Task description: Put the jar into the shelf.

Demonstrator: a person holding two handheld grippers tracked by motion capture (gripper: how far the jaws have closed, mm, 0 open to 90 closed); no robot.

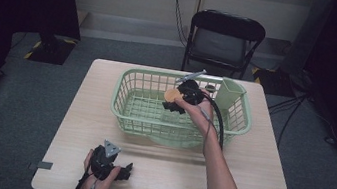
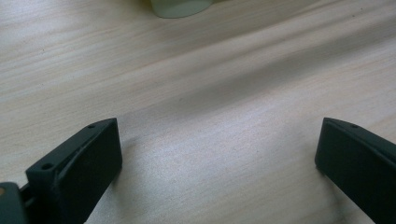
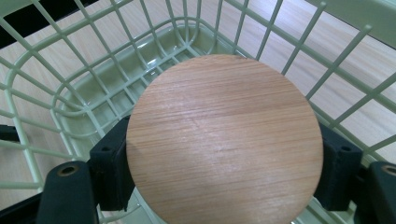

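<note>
**Wooden disc held over the basket, not yet set down**

You had the round wooden disc (image 3: 224, 140) clamped edge to edge between the jaws of your right gripper (image 1: 180, 100), flat face up toward its camera. In the high view the disc (image 1: 172, 95) sat inside the rim of the green basket (image 1: 125, 113), a little toward one o'clock from the basket's centre and above its floor, as far as could be judged. Whether you were lowering it in or lifting it out could not be told; either way it was gripped, so the release or the carry-off was left to do.

The basket floor below the disc looked bare apart from a shallow moulded tray shape in the base. A tall green cup (image 1: 229, 94) hung at the basket's two o'clock corner; its contents could not be made out.

Your left gripper (image 1: 117, 172) rested on the table (image 2: 224, 93) at about seven o'clock from the basket, well apart from it, jaws spread wide with nothing between them. A black folding chair (image 1: 222, 42) stood beyond the table at twelve o'clock.
</note>
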